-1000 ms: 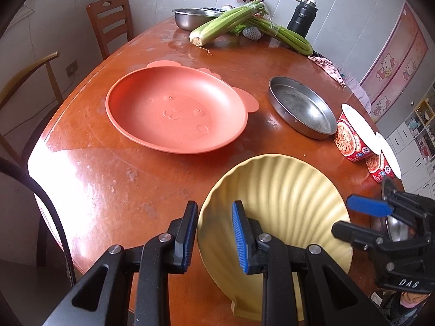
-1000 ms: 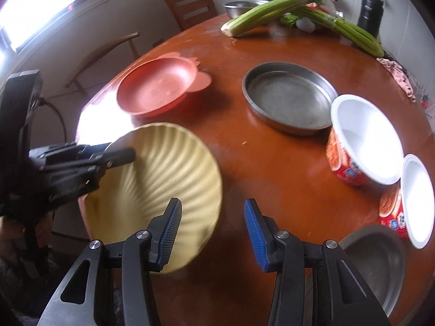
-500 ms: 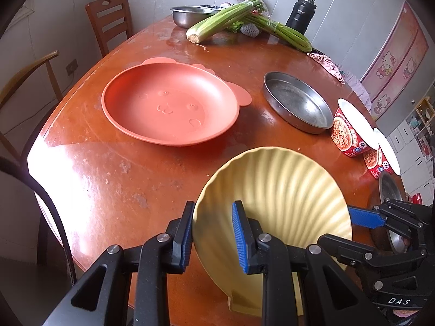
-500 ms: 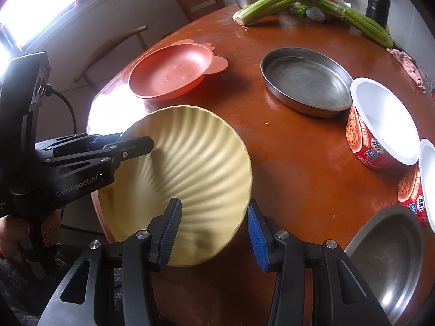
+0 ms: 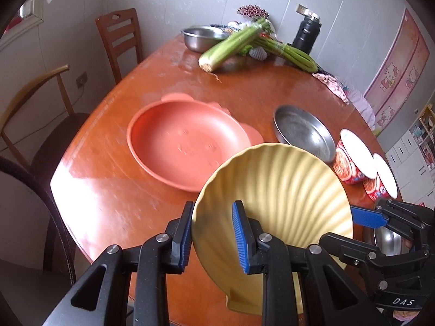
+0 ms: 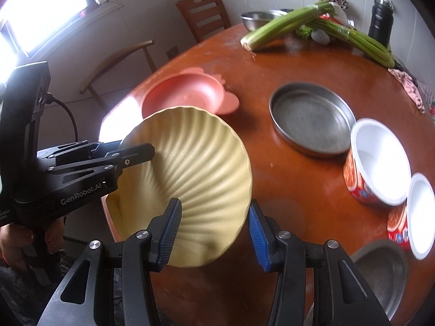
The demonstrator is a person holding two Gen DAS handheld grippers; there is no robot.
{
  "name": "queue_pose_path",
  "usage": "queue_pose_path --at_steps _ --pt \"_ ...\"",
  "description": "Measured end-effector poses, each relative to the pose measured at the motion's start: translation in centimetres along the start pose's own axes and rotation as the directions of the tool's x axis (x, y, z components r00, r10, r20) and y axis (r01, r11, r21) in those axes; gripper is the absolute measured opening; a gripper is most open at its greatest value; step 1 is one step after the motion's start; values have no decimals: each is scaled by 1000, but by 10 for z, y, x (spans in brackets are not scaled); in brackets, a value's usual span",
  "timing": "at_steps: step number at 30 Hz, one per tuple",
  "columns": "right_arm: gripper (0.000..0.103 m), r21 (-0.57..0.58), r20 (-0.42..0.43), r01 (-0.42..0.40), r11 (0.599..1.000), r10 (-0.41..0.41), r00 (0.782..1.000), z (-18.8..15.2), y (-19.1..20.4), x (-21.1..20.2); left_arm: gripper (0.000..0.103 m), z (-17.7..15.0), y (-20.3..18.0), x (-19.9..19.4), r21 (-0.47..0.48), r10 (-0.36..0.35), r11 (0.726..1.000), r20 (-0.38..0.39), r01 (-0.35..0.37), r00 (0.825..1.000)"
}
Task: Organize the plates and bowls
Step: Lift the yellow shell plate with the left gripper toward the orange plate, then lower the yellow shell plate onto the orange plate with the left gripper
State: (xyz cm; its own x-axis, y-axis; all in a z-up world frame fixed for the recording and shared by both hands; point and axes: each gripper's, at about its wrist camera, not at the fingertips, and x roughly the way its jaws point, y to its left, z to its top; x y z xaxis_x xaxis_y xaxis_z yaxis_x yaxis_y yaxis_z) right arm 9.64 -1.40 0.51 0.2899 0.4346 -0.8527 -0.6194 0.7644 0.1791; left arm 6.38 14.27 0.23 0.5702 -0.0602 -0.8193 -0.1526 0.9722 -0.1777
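The left gripper (image 5: 212, 235) clamped the near rim of the ribbed, shell-shaped yellow plastic bowl (image 5: 282, 190), one pad inside and one outside, holding it tilted above the round reddish-brown wooden table (image 5: 114, 190). The right gripper (image 6: 214, 228) straddled the bowl's opposite rim; its jaws were opening, the outer pad clear of the rim. Beyond lay a salmon-pink plate with ears (image 5: 185, 141), a shallow round steel pan (image 5: 304, 133) and two red instant-noodle cups (image 6: 378, 163). Farthest back lay green celery stalks (image 5: 231, 46).
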Motion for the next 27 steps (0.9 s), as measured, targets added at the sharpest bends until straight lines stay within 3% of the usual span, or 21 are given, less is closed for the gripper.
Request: queue_pose_path --at_steps 16,27 --pt "52 1 41 -13 1000 13 999 53 19 10 28 55 32 -6 1 39 999 56 -39 998" --pt "52 49 64 -3 999 0 998 84 22 36 28 88 54 15 26 41 999 40 -42 998"
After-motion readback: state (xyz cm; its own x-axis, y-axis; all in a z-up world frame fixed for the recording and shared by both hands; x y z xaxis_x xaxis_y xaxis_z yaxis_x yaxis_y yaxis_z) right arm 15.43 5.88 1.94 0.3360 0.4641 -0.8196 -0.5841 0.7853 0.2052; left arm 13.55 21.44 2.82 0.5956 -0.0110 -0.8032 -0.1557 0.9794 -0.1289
